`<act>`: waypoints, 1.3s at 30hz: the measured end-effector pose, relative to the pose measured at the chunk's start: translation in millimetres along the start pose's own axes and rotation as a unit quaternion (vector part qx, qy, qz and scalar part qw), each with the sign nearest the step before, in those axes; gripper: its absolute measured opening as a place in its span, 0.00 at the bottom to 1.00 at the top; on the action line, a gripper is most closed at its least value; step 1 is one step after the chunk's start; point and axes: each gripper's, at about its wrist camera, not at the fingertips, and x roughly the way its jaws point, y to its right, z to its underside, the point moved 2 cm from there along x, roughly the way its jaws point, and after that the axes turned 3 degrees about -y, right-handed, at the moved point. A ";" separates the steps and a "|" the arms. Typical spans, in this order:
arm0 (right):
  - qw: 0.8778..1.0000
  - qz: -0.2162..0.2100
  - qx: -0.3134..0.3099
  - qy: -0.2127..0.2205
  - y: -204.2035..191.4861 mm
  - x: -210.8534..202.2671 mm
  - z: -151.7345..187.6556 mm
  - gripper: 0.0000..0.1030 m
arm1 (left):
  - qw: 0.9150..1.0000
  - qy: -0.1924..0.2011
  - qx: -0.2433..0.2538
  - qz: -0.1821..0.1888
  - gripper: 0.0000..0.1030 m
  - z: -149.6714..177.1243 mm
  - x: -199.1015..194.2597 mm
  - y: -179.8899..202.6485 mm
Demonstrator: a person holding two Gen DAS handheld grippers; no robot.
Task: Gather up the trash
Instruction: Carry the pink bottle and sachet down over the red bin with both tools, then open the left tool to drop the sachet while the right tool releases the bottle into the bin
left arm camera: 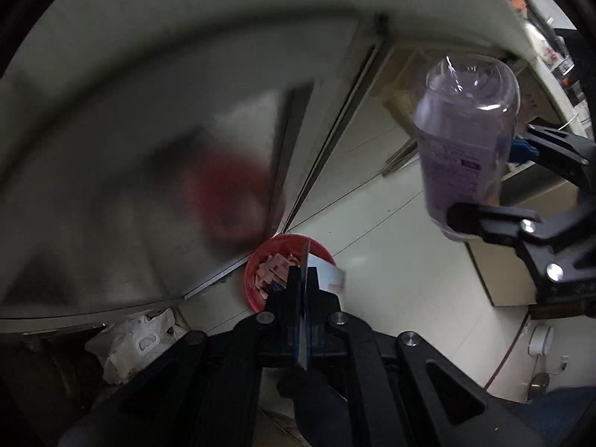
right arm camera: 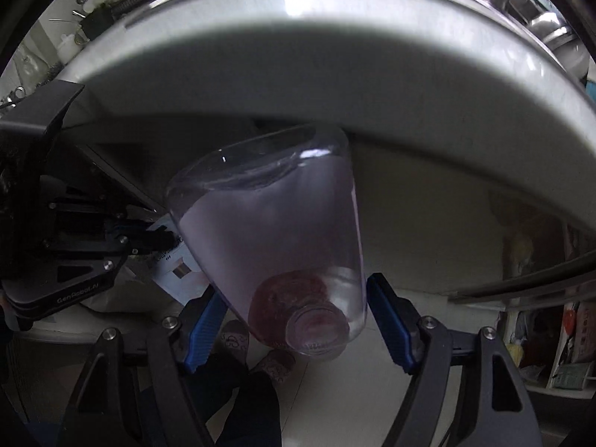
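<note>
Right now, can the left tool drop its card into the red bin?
Probably yes. The left tool is shut on the card, the red bin stands open on the floor below its tips, and nothing blocks the way.

Dim, fisheye-warped edges — motion blur, glare on countertop (right arm camera: pixel 298 3).

A pale tiled floor (left arm camera: pixel 402 260) carries a red bin (left arm camera: pixel 257 279) filled with scraps of pinkish paper and wrappers, standing against the foot of a steel cabinet front (left arm camera: pixel 149 205), with a crumpled white plastic bag (left arm camera: pixel 134 346) lying on the floor nearby to its left.
</note>
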 end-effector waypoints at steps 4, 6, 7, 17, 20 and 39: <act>1.000 0.000 0.016 -0.015 8.3 19.4 13.0 0.70 | 1.000 -0.010 0.005 0.010 0.01 7.0 29.6 4.9; 1.000 0.002 0.021 -0.020 9.7 25.2 18.9 0.70 | 1.000 -0.012 0.006 0.011 0.01 8.5 38.5 6.8; 0.999 0.002 0.023 -0.023 10.3 27.2 21.4 0.70 | 1.000 -0.012 0.007 0.011 0.01 9.7 42.1 6.3; 0.999 0.006 0.033 -0.020 -2.7 16.7 23.9 0.70 | 1.000 -0.008 0.004 0.009 0.38 13.4 35.3 8.9; 0.999 0.007 0.032 -0.014 -5.7 9.2 31.4 0.70 | 1.000 0.004 0.008 0.004 0.55 16.4 21.7 10.8; 1.000 -0.020 -0.008 -0.009 -18.9 0.3 36.2 0.70 | 0.999 0.008 -0.017 -0.029 0.71 31.9 -44.5 8.0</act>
